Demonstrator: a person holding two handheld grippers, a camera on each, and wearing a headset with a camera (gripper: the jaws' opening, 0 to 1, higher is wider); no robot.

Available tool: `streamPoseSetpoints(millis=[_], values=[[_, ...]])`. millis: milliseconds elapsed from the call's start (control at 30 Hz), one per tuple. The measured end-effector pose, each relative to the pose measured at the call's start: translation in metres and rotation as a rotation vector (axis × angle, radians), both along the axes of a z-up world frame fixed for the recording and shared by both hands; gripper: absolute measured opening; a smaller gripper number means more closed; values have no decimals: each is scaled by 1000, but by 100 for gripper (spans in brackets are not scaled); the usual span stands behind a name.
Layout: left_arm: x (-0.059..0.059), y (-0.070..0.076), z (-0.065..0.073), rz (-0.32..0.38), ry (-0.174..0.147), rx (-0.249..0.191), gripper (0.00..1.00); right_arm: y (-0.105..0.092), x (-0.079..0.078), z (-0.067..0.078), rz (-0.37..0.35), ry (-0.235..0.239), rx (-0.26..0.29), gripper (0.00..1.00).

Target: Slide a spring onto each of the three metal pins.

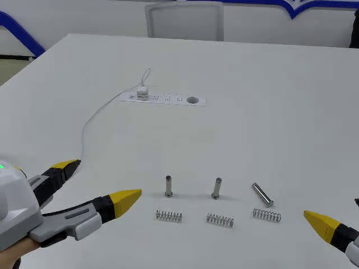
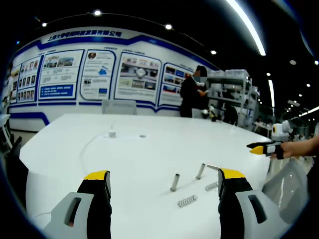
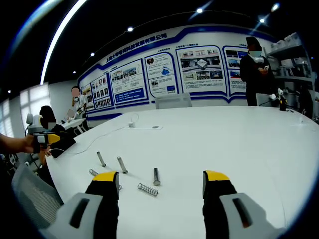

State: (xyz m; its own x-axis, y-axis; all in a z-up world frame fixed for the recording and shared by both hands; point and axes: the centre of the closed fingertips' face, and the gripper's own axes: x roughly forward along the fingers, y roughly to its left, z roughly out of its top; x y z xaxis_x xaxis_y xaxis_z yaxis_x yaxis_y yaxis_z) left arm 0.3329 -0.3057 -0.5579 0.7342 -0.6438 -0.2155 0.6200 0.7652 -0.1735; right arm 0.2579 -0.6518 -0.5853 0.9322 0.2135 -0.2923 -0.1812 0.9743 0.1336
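Observation:
Three metal pins stand in a row on the white table [image 1: 269,112]. The left pin [image 1: 168,186] and middle pin [image 1: 216,188] are upright; the right pin [image 1: 262,194] lies flat. In front of each lies a spring: left [image 1: 169,216], middle [image 1: 219,220], right [image 1: 266,214]. My left gripper [image 1: 98,182] is open and empty, to the left of the left pin. My right gripper [image 1: 336,216] is open and empty, right of the right spring. The left gripper [image 2: 164,175] faces a pin [image 2: 175,182] and a spring [image 2: 187,200]. The right gripper [image 3: 160,176] faces a pin [image 3: 156,176] and a spring [image 3: 147,189].
A white power strip [image 1: 162,99] with a plug and a cable [image 1: 90,120] lies beyond the pins. A chair [image 1: 185,19] stands at the table's far edge. A person [image 3: 254,69] stands by the back wall.

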Motion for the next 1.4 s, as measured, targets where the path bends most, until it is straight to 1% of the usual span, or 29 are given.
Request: streamPoseSetpoints(millis=[200,367,833,933,1100,1400], values=[[0,0,-3,0,7,6,90,1,1,-1,1,5,2,69],[-1,-1,-8,0,22,13,89,2,1,-5,2,21,3,68],[-1,0,-16,3,41,23,87,13,9,-10,33,46,0,64],[-1,0,-18,0,47,28,86,15,9,-13,40,57,6,61],[-2,-3,-22,-13,54,36,86,16,9,-17,44,77,7,60],[-2,-6,-23,-24,60,32,85,17,10,-23,48,98,8,58]])
